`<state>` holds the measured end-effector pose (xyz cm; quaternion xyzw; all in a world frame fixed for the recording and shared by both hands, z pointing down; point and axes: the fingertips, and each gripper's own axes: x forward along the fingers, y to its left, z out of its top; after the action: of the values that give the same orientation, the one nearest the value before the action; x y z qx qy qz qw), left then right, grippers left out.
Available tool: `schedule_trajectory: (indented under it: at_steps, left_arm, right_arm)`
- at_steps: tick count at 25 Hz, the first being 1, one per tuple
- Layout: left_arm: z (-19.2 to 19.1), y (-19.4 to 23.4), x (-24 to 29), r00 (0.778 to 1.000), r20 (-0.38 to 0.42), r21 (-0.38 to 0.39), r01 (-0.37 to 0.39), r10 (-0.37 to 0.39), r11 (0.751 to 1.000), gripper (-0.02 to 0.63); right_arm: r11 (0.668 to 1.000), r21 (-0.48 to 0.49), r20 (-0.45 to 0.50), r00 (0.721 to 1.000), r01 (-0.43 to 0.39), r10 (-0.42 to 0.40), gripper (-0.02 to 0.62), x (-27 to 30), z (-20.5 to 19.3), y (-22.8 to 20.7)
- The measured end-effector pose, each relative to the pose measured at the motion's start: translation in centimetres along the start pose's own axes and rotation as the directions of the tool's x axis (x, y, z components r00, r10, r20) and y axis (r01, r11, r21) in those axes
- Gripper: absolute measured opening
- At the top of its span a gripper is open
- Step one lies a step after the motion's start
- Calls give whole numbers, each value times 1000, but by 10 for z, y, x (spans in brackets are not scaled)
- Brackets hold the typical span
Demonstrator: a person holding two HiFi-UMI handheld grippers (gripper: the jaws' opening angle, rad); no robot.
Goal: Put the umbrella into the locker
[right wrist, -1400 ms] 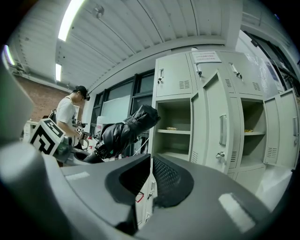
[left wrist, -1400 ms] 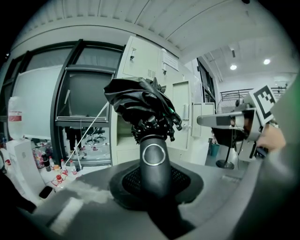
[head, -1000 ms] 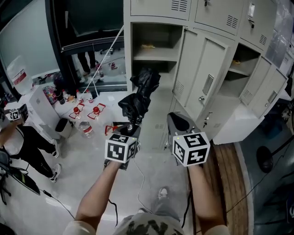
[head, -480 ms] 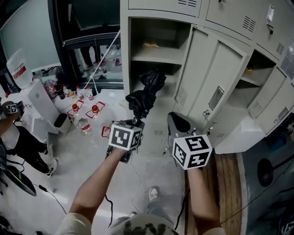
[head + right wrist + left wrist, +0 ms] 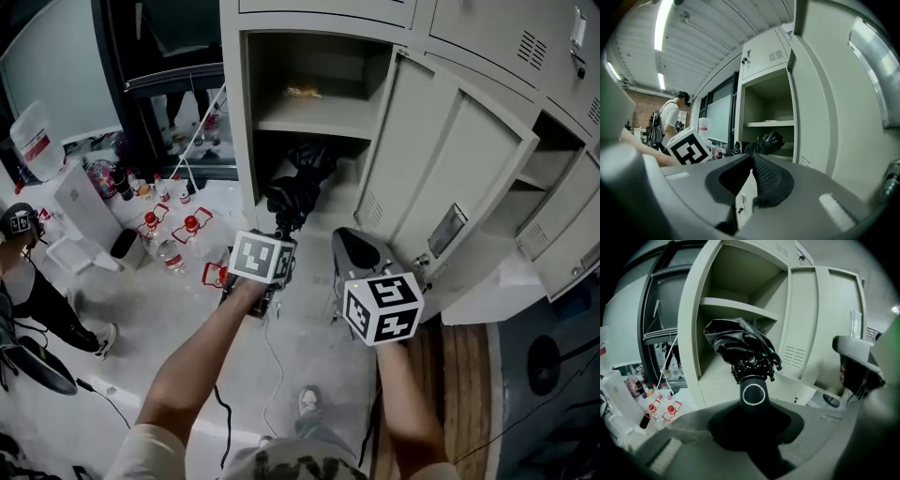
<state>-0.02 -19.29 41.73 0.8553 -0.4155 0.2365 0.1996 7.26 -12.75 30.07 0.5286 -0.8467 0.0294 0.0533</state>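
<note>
Two tools in view, one in each hand of the wearer; left tool (image 5: 278,237) is clamped on the round black handle (image 5: 753,394) of the umbrella (image 5: 298,190), jaws narrow around it; right tool (image 5: 751,158) has its jaws pressed together with nothing between them.

Umbrella is black, folded and loosely bunched, pointing away from the left tool toward the locker (image 5: 238,122); its fabric end sits at the mouth of the open compartment, just under the shelf (image 5: 314,127); it may already be slightly past the locker's front edge, hard to tell from the head view; in the left gripper view the bunched fabric overlaps the shelf's front edge.

Locker is pale grey metal; its door (image 5: 441,178) stands swung out to the right; a small yellowish item (image 5: 302,92) lies on the shelf; compartment above the shelf otherwise looks bare.

Right tool is held beside the left one, to its right, near the foot of the open door, apart from the umbrella and the locker; it points roughly level.

Left of the locker, on the floor (image 5: 169,319), stand several bottles (image 5: 192,225) with red caps; a white cable (image 5: 272,366) trails across the floor; another person (image 5: 28,281) in dark clothes is at the far left edge.
</note>
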Motion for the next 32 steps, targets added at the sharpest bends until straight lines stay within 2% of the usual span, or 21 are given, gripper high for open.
schedule_trajectory:
  at_steps: [3, 8, 13, 17, 22, 28, 32]
  left_arm:
    - [5, 4, 25, 999, -6, -29, 35, -35, 999, 86]
    - [17, 16, 34, 998, -56, -43, -19, 16, 999, 86]
    - [20, 25, 51, 997, -74, -76, -12, 6, 997, 87]
    - [22, 30, 61, 995, -98, -132, 0, -13, 991, 87]
    - [22, 42, 69, 987, -157, -94, -37, 22, 995, 91]
    - [20, 53, 78, 978, -204, -96, -69, 49, 993, 93]
    - [24, 54, 82, 973, -230, -107, -61, 35, 992, 95]
  right_arm:
    - [1000, 10, 0, 1000, -13, 13, 2, 12, 0, -9]
    - [999, 6, -17, 999, -42, 42, 2, 35, -2, -18]
    - [999, 19, -18, 999, -48, 48, 5, 55, -3, -26]
    - [998, 26, -15, 998, -56, 56, 6, 67, -4, -32]
    - [998, 40, -15, 999, -39, 39, 6, 79, -1, -42]
    - [998, 60, -12, 999, -33, 34, 6, 87, -3, -51]
    - [997, 70, -7, 999, -42, 42, 6, 93, -3, -51]
